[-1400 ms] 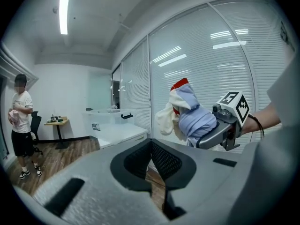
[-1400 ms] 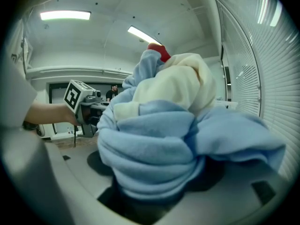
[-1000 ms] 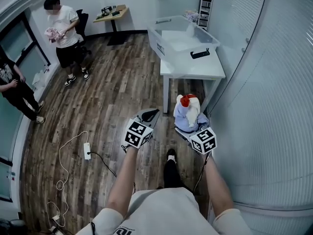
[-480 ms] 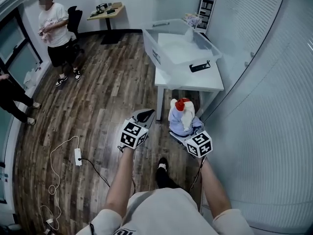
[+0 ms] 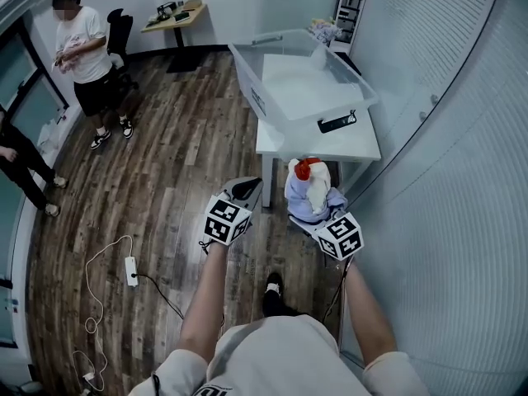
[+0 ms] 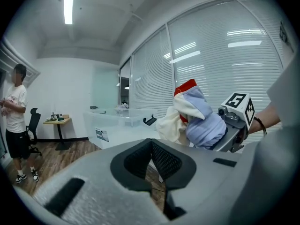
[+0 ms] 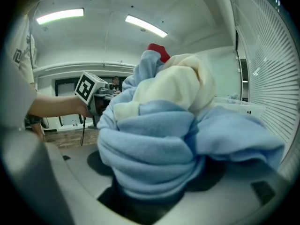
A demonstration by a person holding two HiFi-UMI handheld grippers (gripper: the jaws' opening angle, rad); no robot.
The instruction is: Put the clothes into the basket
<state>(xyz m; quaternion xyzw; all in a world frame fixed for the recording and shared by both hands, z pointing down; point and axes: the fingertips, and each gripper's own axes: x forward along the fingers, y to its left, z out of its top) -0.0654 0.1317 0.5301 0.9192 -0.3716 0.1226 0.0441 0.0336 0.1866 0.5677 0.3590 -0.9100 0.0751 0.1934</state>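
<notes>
Brought nearer the white table point(image 5: 363, 143) than a second ago: clothes bundle point(image 5: 313, 190), blue, cream and red, now at its near edge, clamped in wide-spread right gripper point(image 5: 312, 219). Left of table's edge, left gripper point(image 5: 247, 190), jaws together, empty. On table: clear basket point(image 5: 252, 89), black object point(image 5: 337, 122) beside. Wood floor point(image 5: 165, 180) below.

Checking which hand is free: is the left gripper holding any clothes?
No, the left gripper shows its jaws together, empty; the right gripper holds the clothes bundle.
</notes>
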